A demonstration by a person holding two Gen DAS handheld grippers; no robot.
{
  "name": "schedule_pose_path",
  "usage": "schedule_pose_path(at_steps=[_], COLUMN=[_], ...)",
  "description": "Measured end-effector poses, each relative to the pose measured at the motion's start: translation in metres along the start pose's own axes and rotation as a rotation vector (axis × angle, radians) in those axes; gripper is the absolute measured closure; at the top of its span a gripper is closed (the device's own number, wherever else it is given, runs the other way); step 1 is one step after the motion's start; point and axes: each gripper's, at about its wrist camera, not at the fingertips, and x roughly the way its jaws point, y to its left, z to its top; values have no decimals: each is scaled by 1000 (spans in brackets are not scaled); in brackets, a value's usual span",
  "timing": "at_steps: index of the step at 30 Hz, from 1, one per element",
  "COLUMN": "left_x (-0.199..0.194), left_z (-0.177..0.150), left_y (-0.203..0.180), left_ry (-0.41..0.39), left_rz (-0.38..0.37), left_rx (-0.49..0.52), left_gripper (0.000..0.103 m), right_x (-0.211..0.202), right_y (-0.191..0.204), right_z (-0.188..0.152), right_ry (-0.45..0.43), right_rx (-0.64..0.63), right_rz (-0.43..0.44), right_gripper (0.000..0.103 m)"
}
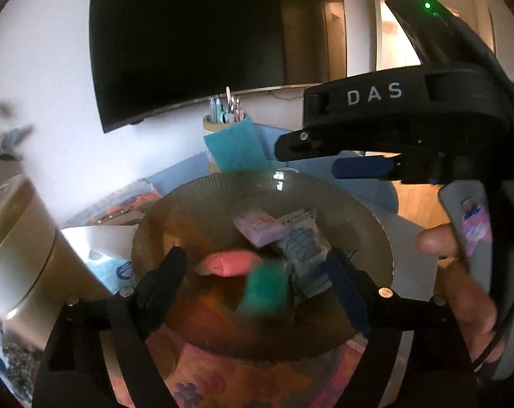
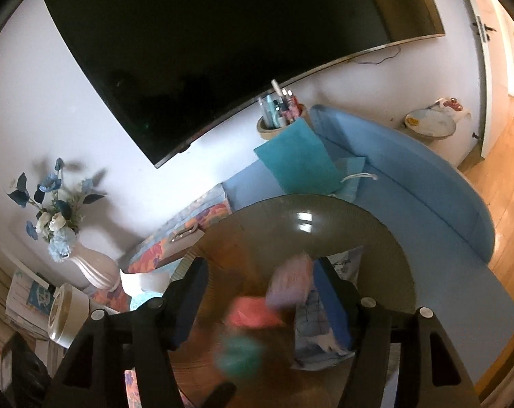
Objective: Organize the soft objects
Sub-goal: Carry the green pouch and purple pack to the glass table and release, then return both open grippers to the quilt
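Four soft things are lying in the bowl (image 1: 175, 204): a pink pad (image 1: 223, 263), a teal sponge (image 1: 265, 289), a lilac packet (image 1: 260, 227) and a white pouch (image 1: 303, 255). The teal sponge is showing blurred, nearest the bowl's front rim, so it seems to be only just settling. Both grippers are hanging over the bowl. The left gripper (image 1: 260, 282) is standing with its jaws wide apart and nothing pressed between them. The right gripper (image 2: 260, 302) is gaping too, empty, with the lilac packet and pouch lying beneath its jaws, not clamped. Beyond the bowl a larger teal cloth (image 2: 297, 159) is leaning against a cup of pens (image 2: 277, 115) on the blue counter (image 2: 427, 204).

To my eye the dropping-in step is finishing. Next, I would guess, one gripper needs to be lifting clear of the bowl and reaching beyond it for that cloth, closing gently since it will crumple.
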Motion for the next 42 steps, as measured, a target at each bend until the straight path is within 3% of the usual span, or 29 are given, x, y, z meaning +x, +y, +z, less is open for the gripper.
schedule_pose_path(at_steps=[5, 11, 16, 20, 24, 26, 28, 33, 39, 42], left_x=[-34, -83, -121, -149, -170, -178, -179, -163, -146, -152], left_z=[-14, -45, -74, -97, -114, -124, -135, -170, -206, -211], left_y=[-9, 6, 65, 117, 165, 186, 209, 271, 311, 320], left_ry=[-37, -42, -33, -28, -36, -43, -37, 43, 109, 73], left_rz=[-20, 44, 149, 221, 288, 346, 402, 517, 475, 430], left_rx=[66, 97, -22, -150, -247, -266, -289, -385, -556, -627], left_gripper=[20, 20, 20, 20, 20, 20, 20, 20, 20, 20], right_x=[-19, -51, -74, -73, -59, -47, -32, 20, 73, 93], right_y=[-2, 28, 72, 126, 185, 212, 236, 278, 293, 287], right_z=[-20, -63, -113, -141, -167, -180, -195, -220, -231, -238], right_ry=[5, -23, -54, -26, 16, 41, 65, 147, 152, 172], right_rx=[-4, -98, -248, -369, -486, -534, -576, -607, -589, -553], right_rz=[14, 45, 143, 229, 273, 279, 278, 279, 249, 252], right_gripper=[41, 40, 40, 40, 38, 28, 24, 24, 24, 24])
